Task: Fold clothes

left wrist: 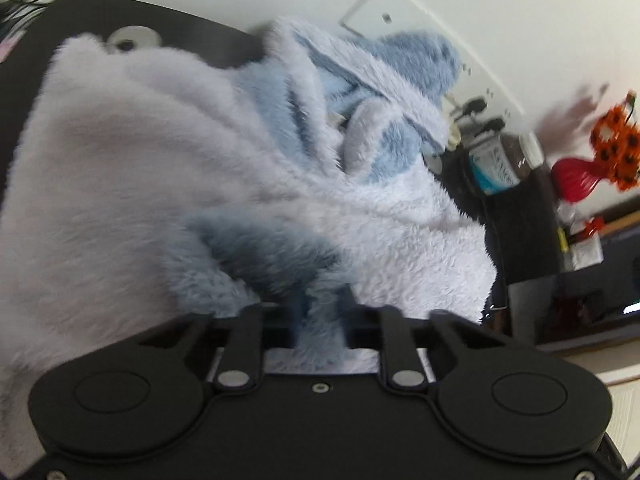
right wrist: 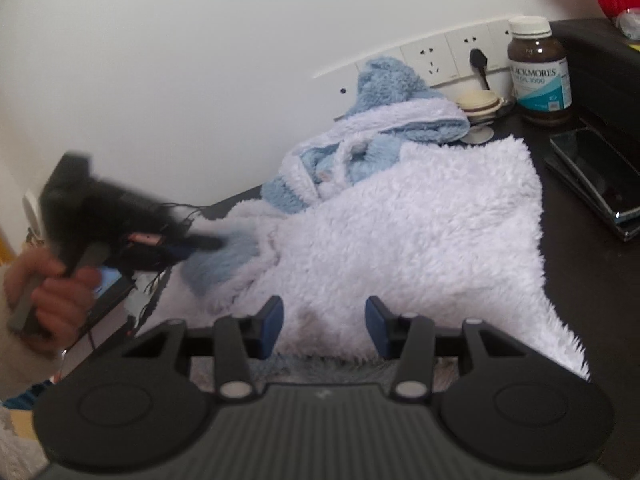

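A fluffy white and light-blue fleece garment lies spread on the black table, its blue hood against the wall. In the left wrist view a blue cuff runs into my left gripper, which is shut on it; fleece hides the fingertips. The right wrist view shows that left gripper blurred, held by a hand, its tip at the blue cuff. My right gripper stands open over the white fleece's near edge, its blue pads apart with fleece lying between them.
A brown supplement bottle and a small cream lidded dish stand by the wall sockets. Stacked dark phones or tablets lie at the right. A red vase with orange flowers stands beyond. Cables trail at the table's left.
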`<action>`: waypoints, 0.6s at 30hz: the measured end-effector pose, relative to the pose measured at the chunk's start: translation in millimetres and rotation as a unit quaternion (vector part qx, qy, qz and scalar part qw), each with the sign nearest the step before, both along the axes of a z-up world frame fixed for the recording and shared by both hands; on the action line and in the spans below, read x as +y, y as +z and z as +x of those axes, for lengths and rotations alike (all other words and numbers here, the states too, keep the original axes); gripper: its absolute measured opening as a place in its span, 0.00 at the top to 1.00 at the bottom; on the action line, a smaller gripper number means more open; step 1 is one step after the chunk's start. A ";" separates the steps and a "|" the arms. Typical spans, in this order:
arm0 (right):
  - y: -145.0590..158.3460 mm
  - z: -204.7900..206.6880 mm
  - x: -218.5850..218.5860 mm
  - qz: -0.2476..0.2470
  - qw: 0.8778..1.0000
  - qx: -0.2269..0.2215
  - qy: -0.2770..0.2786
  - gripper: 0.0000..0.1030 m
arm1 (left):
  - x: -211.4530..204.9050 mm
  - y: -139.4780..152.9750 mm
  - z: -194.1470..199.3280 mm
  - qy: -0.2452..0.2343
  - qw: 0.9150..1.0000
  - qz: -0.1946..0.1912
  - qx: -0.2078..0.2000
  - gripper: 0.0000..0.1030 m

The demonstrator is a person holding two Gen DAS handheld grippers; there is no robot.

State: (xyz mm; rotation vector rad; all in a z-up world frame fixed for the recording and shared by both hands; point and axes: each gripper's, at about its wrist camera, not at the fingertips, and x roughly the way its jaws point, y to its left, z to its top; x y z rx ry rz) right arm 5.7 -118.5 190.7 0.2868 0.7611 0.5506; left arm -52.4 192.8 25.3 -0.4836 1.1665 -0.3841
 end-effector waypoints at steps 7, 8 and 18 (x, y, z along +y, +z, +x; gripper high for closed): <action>13.7 3.0 11.0 -0.004 1.000 -0.018 0.018 0.57 | 79.0 1.8 -49.4 0.130 0.991 0.014 -0.004 0.91; 14.3 2.5 13.5 -0.007 1.000 -0.019 0.024 0.56 | 87.0 -0.7 -52.0 0.155 0.987 0.039 0.003 0.93; 11.5 -15.2 41.8 -0.068 0.993 -0.040 0.088 0.56 | 65.5 16.7 -54.3 0.055 0.997 -0.014 -0.061 0.25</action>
